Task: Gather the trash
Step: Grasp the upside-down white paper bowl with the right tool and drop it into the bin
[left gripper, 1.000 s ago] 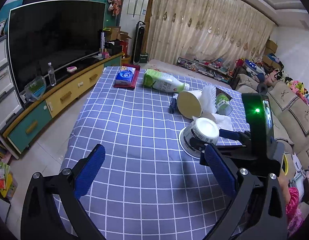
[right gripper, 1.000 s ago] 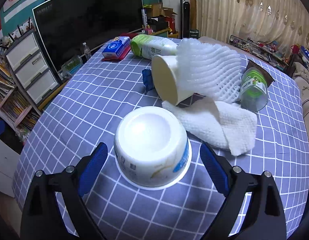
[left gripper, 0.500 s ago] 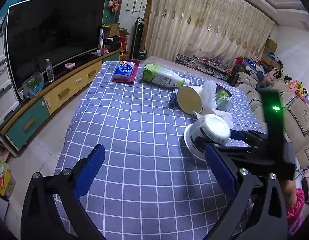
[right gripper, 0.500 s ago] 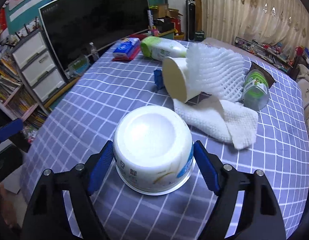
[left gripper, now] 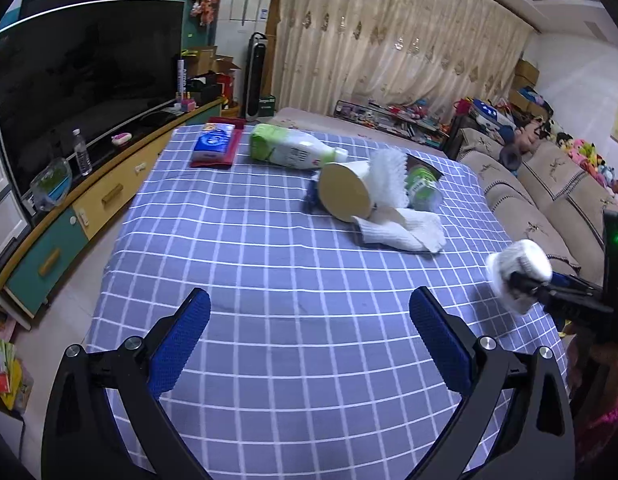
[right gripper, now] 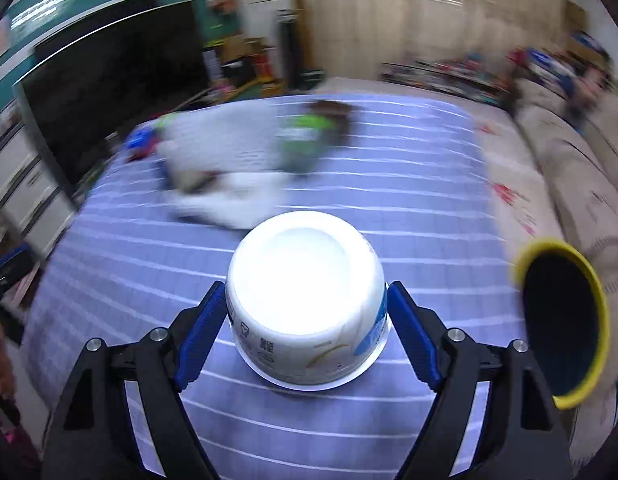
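The right tool [right gripper: 307,340] pinches a white bowl [right gripper: 305,300] upside down, one blue pad pressed on each side of its wall, the pale base facing the camera. Its own view is smeared with blur, so the far things on the checked desk [right gripper: 409,200] are only patches of white and green there. That view alone shows a bin [right gripper: 561,332] with a yellow rim and dark inside, at the right beside the desk's edge and near the bowl.

The left view is sharp and tells the rest. The left tool [left gripper: 309,344] is spread wide with nothing between its pads, hanging over the bare near part of the desk. At the right edge it catches the right tool [left gripper: 527,282] with the bowl [left gripper: 517,276] lifted clear of the cloth (a green light glows on its body). Still lying on the desk at the far middle are a tipped paper cup [left gripper: 345,192], white foam netting [left gripper: 385,176], a green can [left gripper: 423,188] and a white napkin [left gripper: 405,230], all touching or just beside one another. A green-and-white bottle [left gripper: 293,152] lies on its side farther back, and a blue tissue pack [left gripper: 213,146] sits on a red tray at the far left. A sofa [left gripper: 549,200] runs along the right; a television [left gripper: 81,76] stands at the left.
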`<state>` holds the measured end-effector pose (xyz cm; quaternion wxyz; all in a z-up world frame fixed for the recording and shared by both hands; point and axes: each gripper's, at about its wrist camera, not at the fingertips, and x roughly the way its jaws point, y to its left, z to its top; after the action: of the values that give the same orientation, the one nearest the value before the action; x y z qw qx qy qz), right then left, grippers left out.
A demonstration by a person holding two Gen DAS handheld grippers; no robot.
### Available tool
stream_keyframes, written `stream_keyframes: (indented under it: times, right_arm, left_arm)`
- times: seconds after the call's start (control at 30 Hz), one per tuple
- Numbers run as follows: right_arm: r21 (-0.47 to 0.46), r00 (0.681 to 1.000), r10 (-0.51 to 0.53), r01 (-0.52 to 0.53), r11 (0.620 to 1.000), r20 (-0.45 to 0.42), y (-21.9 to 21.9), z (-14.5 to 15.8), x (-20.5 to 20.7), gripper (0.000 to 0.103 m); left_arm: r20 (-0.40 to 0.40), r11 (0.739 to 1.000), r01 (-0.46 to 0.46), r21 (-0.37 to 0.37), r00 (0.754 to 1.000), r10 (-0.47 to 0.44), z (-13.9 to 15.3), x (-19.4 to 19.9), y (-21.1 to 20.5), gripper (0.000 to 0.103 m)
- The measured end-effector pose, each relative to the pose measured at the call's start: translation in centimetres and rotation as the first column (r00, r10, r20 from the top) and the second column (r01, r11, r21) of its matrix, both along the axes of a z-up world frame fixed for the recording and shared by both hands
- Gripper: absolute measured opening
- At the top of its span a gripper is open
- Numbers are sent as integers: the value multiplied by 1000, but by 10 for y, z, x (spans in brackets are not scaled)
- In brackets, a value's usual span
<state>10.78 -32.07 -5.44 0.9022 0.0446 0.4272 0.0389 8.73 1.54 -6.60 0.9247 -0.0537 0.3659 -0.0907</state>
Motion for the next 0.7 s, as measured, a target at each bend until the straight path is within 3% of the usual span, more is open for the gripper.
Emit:
stream_keyframes:
  times: [0.13,0.33,0.53,0.7]
  right_arm:
    - [-20,983,-183,183,983,-14,-78,-9,-10,77]
    - [-69,920,-387,383,921,-62,-173,-33,-13,77]
    - [-98,863,-488,478,873,-130,-230,-68,-6,77]
    - [-112,840,-514,502,857,-174,-248,-90,4,82]
  left_arm:
    - [-15,999,33,-3,999,-33,-4,9,-20,98]
    - [-43,996,85,2,995,-85,-11,26,-59,98]
    - [-61,993,113,23,992,-112,-14,43,-90,98]
    - [-71,991,128,41,990,-125,-15,52,-105,98]
